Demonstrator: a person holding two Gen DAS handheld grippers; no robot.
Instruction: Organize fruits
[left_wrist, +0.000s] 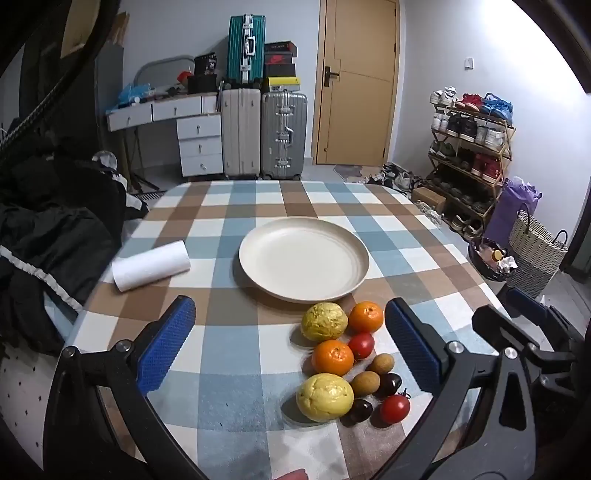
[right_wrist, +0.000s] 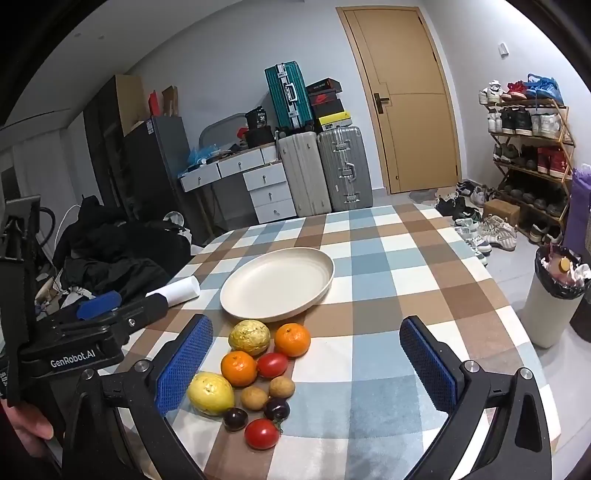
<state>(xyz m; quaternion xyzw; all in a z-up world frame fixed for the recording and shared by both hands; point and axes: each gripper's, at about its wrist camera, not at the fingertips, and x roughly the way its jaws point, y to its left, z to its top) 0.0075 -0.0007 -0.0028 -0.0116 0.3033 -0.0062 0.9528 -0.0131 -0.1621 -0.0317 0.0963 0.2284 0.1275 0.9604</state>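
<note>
On the table's near edge, right of the paper roll (left_wrist: 150, 268) and before the empty plate (left_wrist: 303, 258), the fruits (left_wrist: 343, 362) lay bunched and touching, so either wide-open gripper, left (left_wrist: 290, 345) or right (right_wrist: 306, 363), might nudge neighbours rolling off; only the right view showed the bin (right_wrist: 546, 295).

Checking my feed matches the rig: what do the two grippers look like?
Both are matte black frames with silver bolts and two fingers faced with blue textured pads. The left gripper shows "GenRobot.AI" in white on its body in the right wrist view. The right gripper looks identical; no cables visible.
</note>
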